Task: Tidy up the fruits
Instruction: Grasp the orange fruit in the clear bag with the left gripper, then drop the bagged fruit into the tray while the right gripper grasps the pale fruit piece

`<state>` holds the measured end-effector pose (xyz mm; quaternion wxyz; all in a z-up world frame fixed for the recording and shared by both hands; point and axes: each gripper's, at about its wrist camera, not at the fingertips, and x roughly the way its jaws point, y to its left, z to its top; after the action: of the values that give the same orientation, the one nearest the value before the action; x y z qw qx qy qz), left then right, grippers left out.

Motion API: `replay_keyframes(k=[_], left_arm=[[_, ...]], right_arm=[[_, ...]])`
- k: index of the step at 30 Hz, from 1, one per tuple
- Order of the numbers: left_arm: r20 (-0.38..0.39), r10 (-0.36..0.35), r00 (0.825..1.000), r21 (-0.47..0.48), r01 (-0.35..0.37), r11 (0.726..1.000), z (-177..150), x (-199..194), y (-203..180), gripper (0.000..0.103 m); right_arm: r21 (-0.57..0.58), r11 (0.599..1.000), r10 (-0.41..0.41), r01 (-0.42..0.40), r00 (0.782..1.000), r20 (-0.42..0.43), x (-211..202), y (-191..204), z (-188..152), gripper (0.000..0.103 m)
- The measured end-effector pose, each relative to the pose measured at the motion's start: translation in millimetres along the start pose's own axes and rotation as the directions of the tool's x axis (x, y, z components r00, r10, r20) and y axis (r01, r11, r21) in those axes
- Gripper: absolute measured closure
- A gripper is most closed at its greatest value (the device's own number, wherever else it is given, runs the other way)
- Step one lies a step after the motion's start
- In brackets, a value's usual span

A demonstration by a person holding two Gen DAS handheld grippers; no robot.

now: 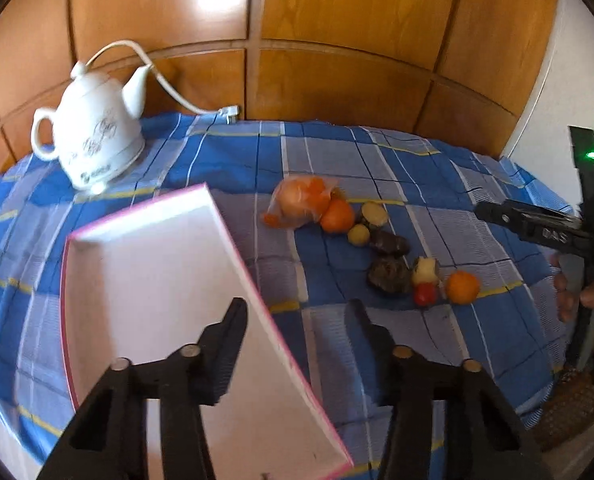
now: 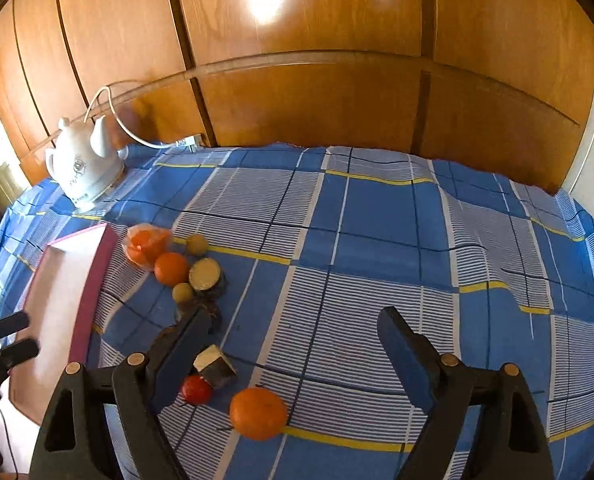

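Right wrist view: tray point(image 2: 57, 304) cut off at left edge.

Glossy wooden wall panels point(image 2: 317, 92) behind, bright light glare on them; white wall point(image 1: 569, 80) at right.

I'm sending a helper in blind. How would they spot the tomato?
Start at the blue checked cloth. Near its front edge lies a lone orange; the tomato is just left of it, beside a cut chunk. It is the only small red, shiny fruit.
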<state>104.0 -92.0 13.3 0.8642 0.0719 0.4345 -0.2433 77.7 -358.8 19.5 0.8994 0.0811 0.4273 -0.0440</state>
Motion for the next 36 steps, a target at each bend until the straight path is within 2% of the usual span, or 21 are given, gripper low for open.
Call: replay_keyframes(k=[5,7,9,12,16,20,21,22,23,24,26,28,31,36], left_arm=[[-0.023,-0.021,1.0,-0.014,0.021,1.0,32,26,1,0.053],[-0.018,0.001,1.0,-0.001,-0.001,1.0,43,36,-2,0.039],[-0.018,0.012,1.0,0.005,-0.012,1.0,55,47,-5,0.036],[-0.03,-0.006,1.0,-0.031,0.005,1.0,73,65,-7,0.016],[-0.054,0.01,0.999,-0.047,-0.012,0.999,91,97,-13,0.01],[-0.108,0.054,0.993,-0.039,-0.058,0.998,97,132,-10,0.012],[-0.118,0.052,0.992,-0.052,-0.058,0.997,98,137,-7,0.021],[-0.147,0.017,0.989,-0.086,-0.03,0.996,98,146,0,0.038],[-0.175,-0.026,0.984,-0.121,0.005,0.993,96,153,6,0.043],[-0.163,-0.065,0.984,-0.167,0.037,0.985,95,155,14,0.043],[-0.149,-0.089,0.985,-0.179,0.062,0.982,93,154,18,0.045],[-0.125,-0.114,0.986,-0.195,0.088,0.977,89,149,21,0.051],[-0.095,-0.149,0.984,-0.221,0.125,0.967,84,139,26,0.052],[-0.049,-0.176,0.983,-0.194,0.163,0.967,78,117,28,0.053]], right_arm=[[0.017,0.999,0.031,-0.031,0.999,-0.011,-1,1,1,0.015],[0.026,0.999,0.042,-0.042,0.999,-0.016,0,0,1,0.015],[0.036,0.998,0.053,-0.052,0.998,-0.021,0,-1,2,0.015],[0.044,0.997,0.063,-0.062,0.997,-0.035,2,-1,1,0.015],[0.043,0.997,0.065,-0.063,0.997,-0.042,2,0,1,0.015],[0.06,0.996,0.074,-0.071,0.996,-0.051,4,-3,2,0.015],[0.065,0.995,0.076,-0.072,0.996,-0.052,5,-4,2,0.015],[0.07,0.995,0.076,-0.073,0.996,-0.051,5,-5,2,0.015],[0.077,0.994,0.077,-0.072,0.996,-0.052,5,-6,2,0.015],[0.081,0.994,0.077,-0.073,0.996,-0.053,6,-7,2,0.015],[0.101,0.992,0.082,-0.076,0.995,-0.054,7,-11,3,0.022],[0.132,0.987,0.1,-0.091,0.993,-0.063,10,-16,3,0.038],[0.15,0.982,0.134,-0.115,0.983,-0.122,19,-18,1,0.054],[0.081,0.985,0.168,-0.154,0.963,-0.209,35,1,-7,0.054]])
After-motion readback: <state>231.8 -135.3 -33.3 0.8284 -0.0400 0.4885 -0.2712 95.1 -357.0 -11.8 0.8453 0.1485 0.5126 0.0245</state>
